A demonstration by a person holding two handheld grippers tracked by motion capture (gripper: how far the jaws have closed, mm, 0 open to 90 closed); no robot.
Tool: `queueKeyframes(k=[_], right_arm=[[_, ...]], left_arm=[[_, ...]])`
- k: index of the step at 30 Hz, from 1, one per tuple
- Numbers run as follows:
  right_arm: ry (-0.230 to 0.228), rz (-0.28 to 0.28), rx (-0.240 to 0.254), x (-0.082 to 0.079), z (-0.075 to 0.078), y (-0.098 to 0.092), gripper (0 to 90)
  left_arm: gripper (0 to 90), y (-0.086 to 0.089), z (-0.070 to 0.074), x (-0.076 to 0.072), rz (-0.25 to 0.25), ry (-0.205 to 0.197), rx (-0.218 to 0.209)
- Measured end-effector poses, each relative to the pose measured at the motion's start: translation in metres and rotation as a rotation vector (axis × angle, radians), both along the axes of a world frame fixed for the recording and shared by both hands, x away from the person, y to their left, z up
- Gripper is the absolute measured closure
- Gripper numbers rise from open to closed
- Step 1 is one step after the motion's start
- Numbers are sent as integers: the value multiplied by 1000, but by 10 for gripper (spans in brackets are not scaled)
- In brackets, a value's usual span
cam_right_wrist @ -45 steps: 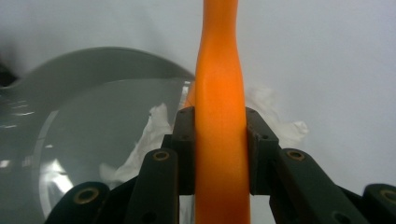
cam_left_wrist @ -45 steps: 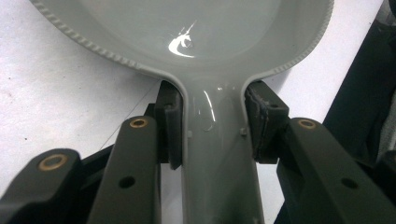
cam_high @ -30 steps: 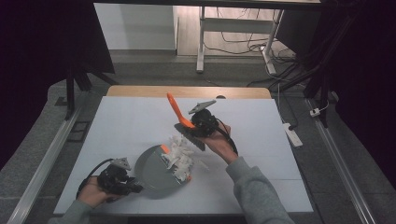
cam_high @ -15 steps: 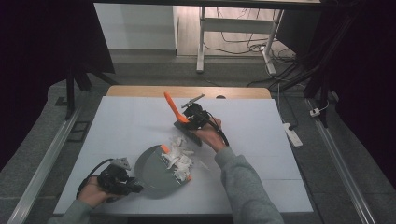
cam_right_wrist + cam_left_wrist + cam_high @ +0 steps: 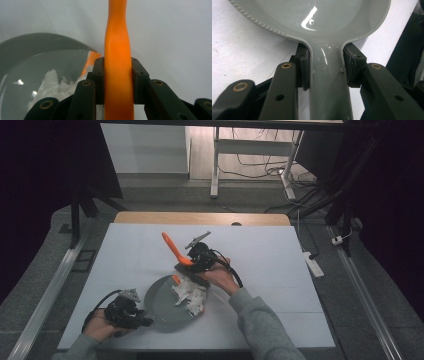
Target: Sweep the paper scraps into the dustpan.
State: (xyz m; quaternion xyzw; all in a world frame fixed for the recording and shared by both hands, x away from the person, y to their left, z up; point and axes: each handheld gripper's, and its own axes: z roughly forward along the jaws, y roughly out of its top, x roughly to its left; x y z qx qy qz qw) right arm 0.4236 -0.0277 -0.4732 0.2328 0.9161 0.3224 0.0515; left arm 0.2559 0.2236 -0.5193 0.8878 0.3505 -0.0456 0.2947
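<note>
White table point(image 5: 280, 270): left hand-held gripper point(image 5: 325, 65) clamps the grey pan point(image 5: 312, 15) handle; right hand-held gripper point(image 5: 117, 80) grips an orange handle point(image 5: 117, 50) above crumpled paper point(image 5: 190, 295).

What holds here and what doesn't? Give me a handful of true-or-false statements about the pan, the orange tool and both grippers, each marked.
1. The left gripper is clamped on the grey pan's handle. True.
2. The right gripper is open and holds nothing. False: it is shut on the orange-handled tool.
3. White crumpled paper lies in the pan. True.
4. The pan rests on the floor. False: it sits on the white table.
</note>
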Motion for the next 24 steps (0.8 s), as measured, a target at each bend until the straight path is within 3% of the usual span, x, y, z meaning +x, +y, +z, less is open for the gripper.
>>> queueKeyframes(k=[5,7,11,15,20,24], right_arm=[[18,27,45,-16,0,-3,704],[31,35,85,-23,3,-5,704],[-7,16,155,-26,16,-14,704],[-75,-56,194,-22,32,-31,703],[-122,-125,172,-13,34,-41,703],[-110,-155,122,0,21,-38,704]], left_arm=[[619,0,0,0,0,1,2],[619,0,0,0,1,-1,2],[619,0,0,0,2,-1,3],[619,0,0,0,2,0,2],[619,0,0,0,2,-1,2],[619,0,0,0,3,-2,2]])
